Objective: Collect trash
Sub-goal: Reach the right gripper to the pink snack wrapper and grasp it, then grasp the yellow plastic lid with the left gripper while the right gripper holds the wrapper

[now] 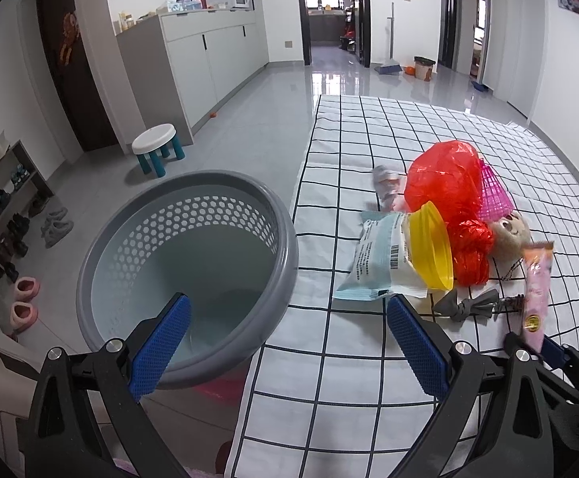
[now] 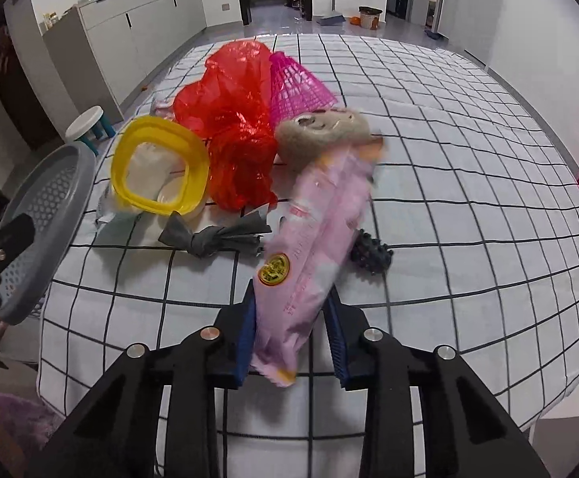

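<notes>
My right gripper (image 2: 292,310) is shut on a pink snack wrapper (image 2: 313,239) and holds it above the checked cloth; the wrapper also shows in the left wrist view (image 1: 536,290). My left gripper (image 1: 287,318) is open and empty, over the rim of the grey perforated basket (image 1: 285,247), which also shows in the right wrist view (image 2: 50,215). On the cloth lie a red plastic bag (image 2: 229,119), a yellow ring lid (image 2: 157,167), a white-and-blue packet (image 1: 377,259), a grey knotted rag (image 2: 213,237) and a crumpled wrapper (image 1: 387,183).
A plush toy (image 2: 321,135), a pink mesh cone (image 2: 297,83) and a dark knobbly object (image 2: 371,257) lie on the checked tablecloth (image 2: 448,199). A white stool (image 1: 156,145), shoe rack (image 1: 6,207) and slippers (image 1: 24,302) stand on the floor at left.
</notes>
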Demonstrator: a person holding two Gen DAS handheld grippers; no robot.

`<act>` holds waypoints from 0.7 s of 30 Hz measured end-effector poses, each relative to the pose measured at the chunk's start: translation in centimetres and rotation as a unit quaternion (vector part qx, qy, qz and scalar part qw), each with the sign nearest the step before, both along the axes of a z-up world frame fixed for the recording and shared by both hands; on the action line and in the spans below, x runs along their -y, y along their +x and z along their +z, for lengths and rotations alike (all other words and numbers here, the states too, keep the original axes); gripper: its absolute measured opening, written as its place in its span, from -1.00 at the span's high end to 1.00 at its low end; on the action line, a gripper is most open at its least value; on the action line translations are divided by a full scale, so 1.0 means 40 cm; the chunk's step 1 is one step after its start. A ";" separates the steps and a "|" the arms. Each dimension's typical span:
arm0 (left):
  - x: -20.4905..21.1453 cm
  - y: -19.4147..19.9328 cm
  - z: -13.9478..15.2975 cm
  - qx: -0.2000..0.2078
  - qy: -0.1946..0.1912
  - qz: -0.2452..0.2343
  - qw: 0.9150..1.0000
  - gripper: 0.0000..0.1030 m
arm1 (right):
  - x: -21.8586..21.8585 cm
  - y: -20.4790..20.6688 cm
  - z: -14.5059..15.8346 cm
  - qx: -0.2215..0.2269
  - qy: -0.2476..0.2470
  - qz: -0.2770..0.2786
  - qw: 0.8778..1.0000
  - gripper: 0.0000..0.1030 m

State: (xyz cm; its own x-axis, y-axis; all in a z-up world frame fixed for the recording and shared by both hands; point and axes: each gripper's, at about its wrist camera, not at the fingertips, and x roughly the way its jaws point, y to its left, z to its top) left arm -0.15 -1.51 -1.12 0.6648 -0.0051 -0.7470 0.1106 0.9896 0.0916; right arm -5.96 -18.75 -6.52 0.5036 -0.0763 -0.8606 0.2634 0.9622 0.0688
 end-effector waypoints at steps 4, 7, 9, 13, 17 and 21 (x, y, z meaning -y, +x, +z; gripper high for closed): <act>0.004 0.002 -0.003 0.001 0.005 0.000 1.000 -0.88 | 0.028 -0.012 0.015 0.004 0.012 0.002 1.000 0.47; 0.008 0.002 -0.006 0.000 0.006 -0.001 1.000 -0.88 | 0.045 -0.019 0.022 0.008 0.018 0.003 1.000 0.47; 0.010 0.003 -0.008 0.000 0.003 -0.002 1.000 -0.88 | 0.058 -0.024 0.026 0.011 0.024 0.003 1.000 0.47; 0.006 0.006 -0.007 0.000 -0.003 0.000 1.000 -0.88 | 0.059 -0.023 0.041 0.015 0.022 0.011 1.000 0.47; 0.010 0.009 -0.012 -0.002 -0.004 -0.003 1.000 -0.88 | 0.077 -0.031 0.055 0.016 0.020 0.019 0.999 0.47; 0.015 0.011 -0.013 -0.006 -0.007 -0.011 1.000 -0.88 | 0.102 -0.033 0.065 0.016 0.019 0.023 0.999 0.47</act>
